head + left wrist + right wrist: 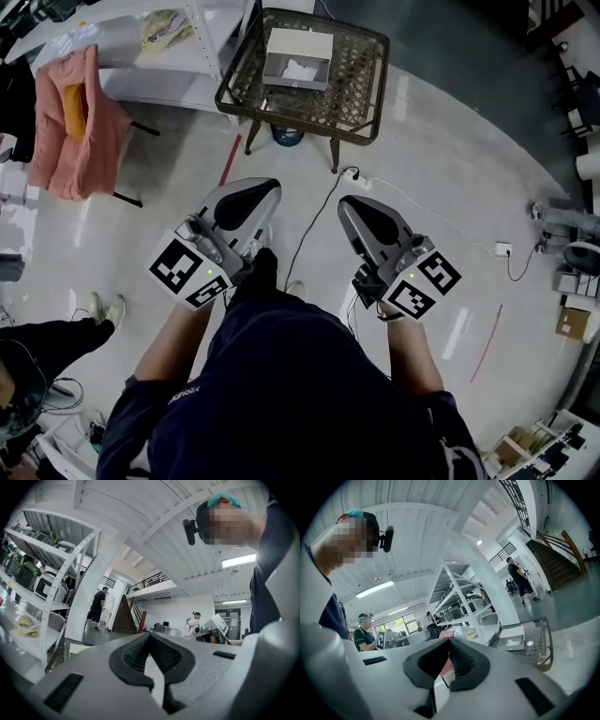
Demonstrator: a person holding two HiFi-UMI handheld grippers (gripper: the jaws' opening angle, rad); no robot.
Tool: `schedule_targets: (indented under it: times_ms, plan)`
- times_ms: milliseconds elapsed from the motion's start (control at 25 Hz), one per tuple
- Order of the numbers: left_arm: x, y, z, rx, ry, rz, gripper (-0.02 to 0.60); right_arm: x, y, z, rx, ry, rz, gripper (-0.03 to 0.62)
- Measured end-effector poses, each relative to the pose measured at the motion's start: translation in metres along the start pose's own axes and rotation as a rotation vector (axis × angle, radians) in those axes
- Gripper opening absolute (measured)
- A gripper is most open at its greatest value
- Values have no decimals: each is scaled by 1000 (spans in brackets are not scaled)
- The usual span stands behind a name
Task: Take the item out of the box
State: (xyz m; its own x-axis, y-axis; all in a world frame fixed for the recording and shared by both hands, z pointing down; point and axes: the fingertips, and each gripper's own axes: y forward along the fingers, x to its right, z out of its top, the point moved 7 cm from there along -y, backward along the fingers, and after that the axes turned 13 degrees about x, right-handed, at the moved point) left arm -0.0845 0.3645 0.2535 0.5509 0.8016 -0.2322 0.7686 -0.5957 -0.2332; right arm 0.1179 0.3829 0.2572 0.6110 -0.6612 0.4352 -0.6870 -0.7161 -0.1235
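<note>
The item (300,69) is lying inside the box (298,58) in the upper middle of the head view. It is showing as a crumpled white shape that looks soft, like paper or cloth (too small to say which). The box is a pale, square-cornered carton, seemingly cardboard, sitting open-topped on a low table (361,108). The table's dark top is an open woven lattice with a thick rounded rim, and it is standing on thin legs.

Both claws are hanging in the middle of the frame, close to the person's body and well apart from the table. The left gripper (270,186) is showing its ribbed dark pads pressed together at the tip in its own view, with nothing between them. The right gripper (345,202) is closed the same way and is likewise carrying nothing.

Judging by this, the task is sitting at its very start, with the approach not yet begun. The next move is calling for a step toward the table, then opening one claw and lowering it straight into the box, since the walls are leaving little room around the light, limp item.

Around the table, a glossy pale floor is reflecting the lights. A thin black cable (314,220) is trailing across it, and an orange garment (70,127) is draped at upper left.
</note>
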Motion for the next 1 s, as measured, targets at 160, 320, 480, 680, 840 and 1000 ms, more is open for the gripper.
schedule_targets:
  times_ms: [160, 320, 480, 680, 840, 1000]
  plan:
    - [-42, 13, -2, -9, -19, 6, 6, 21, 39, -1, -15, 3, -11, 25]
    - [-85, 27, -3, -18, -39, 5, 6, 42, 77, -3, -31, 7, -24, 25]
    - [-127, 42, -1, -29, -46, -7, 6, 62, 115, -2, -35, 11, -40, 25]
    - [-179, 61, 1, -47, -60, -24, 6, 85, 165, 0, -41, 13, -56, 25]
    - [-217, 77, 0, -64, -75, -45, 6, 103, 203, -1, -48, 20, -70, 25]
    - [-246, 90, 0, -80, -77, -62, 6, 117, 232, 0, -51, 22, -78, 25]
